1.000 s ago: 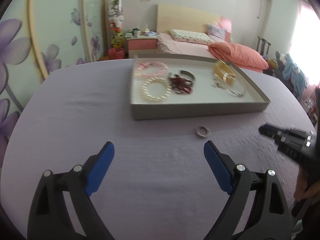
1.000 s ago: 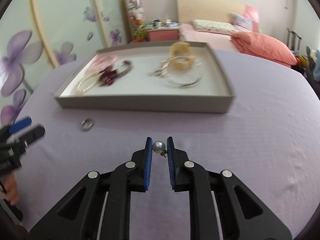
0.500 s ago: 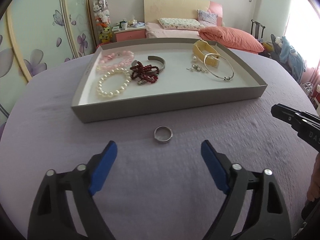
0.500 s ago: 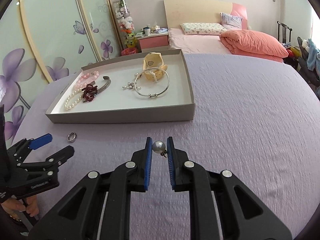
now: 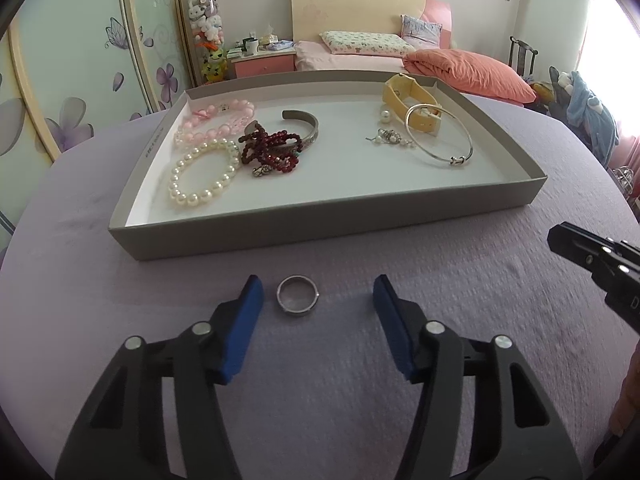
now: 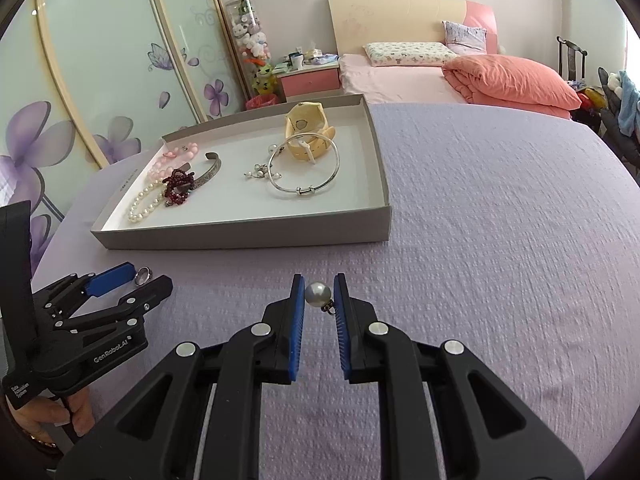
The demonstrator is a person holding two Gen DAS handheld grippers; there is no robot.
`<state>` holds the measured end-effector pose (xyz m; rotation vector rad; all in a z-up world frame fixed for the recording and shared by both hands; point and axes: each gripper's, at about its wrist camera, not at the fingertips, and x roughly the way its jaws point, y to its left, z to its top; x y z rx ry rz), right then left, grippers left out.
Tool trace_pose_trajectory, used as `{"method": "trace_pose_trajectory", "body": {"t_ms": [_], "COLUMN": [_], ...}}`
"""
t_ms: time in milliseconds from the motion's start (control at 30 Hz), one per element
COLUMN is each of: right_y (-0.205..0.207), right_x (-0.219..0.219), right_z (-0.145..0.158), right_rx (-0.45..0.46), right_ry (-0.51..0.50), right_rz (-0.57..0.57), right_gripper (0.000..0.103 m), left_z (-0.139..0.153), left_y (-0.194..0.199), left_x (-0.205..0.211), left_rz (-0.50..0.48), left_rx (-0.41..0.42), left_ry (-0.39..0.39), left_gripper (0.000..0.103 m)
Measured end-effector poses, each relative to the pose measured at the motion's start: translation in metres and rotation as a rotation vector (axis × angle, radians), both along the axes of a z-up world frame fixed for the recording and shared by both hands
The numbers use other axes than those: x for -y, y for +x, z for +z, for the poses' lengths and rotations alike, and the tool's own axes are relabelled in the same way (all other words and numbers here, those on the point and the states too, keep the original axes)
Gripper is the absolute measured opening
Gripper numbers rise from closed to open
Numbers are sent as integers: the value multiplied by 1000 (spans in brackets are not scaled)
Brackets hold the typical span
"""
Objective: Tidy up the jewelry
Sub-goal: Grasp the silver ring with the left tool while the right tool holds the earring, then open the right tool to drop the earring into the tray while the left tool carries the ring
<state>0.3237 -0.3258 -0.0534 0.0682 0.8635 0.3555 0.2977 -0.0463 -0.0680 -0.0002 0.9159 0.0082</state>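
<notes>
Lilac textured cloth covered the wide surface [image 6: 500,240], and on it sat a shallow grey tray [image 5: 320,222] with a white floor. Inside the tray lay a yellow watch [image 5: 408,96] at the far right, a thin silver bangle [image 5: 440,136] leaning over it, a pearl bracelet [image 5: 202,176] and a pink bead bracelet [image 5: 216,124] on the left, a dark red bead string [image 5: 272,152] draped over a grey metal cuff [image 5: 306,128], and a small heap of earrings [image 5: 390,137]. The left gripper [image 5: 318,300] hung low over the cloth in front of the tray, its blue fingers closing with a silver ring [image 5: 298,295] lying flat between them, nearer the left pad and not yet pressed. The right gripper [image 6: 319,294] had its fingers clamped on a pearl earring [image 6: 318,292] held above the cloth.
</notes>
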Motion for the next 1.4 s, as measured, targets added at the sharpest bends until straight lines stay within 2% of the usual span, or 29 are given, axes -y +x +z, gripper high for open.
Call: {"method": "trace_pose_trajectory", "body": {"t_ms": [200, 300, 333, 367, 667, 900, 1167, 1400], "right_y": [-1, -1, -2, -2, -7, -14, -18, -14], "right_x": [-4, -5, -5, -7, -9, -19, -35, -52], "right_z": [1, 1, 1, 2, 6, 14, 26, 47], "right_rx": [-1, -6, -6, -5, 4, 22, 59, 145], "right_ry": [-1, 7, 7, 6, 5, 7, 12, -27], "right_rz": [6, 10, 12, 13, 22, 44, 74, 82], "right_gripper": [15, 15, 15, 15, 15, 15, 15, 15], "left_z": [0, 0, 1, 1, 2, 7, 45, 79], "left_y": [1, 0, 0, 1, -16, -36, -49, -39], "left_x": [2, 2, 3, 1, -12, -40, -68, -72], "left_rz": [1, -6, -12, -16, -28, 8, 59, 66], "left_rx": [3, 7, 8, 8, 2, 8, 98, 184], "left_ry": [0, -3, -3, -7, -36, -39, -59, -72], "left_gripper": [48, 35, 23, 22, 21, 21, 21, 21]}}
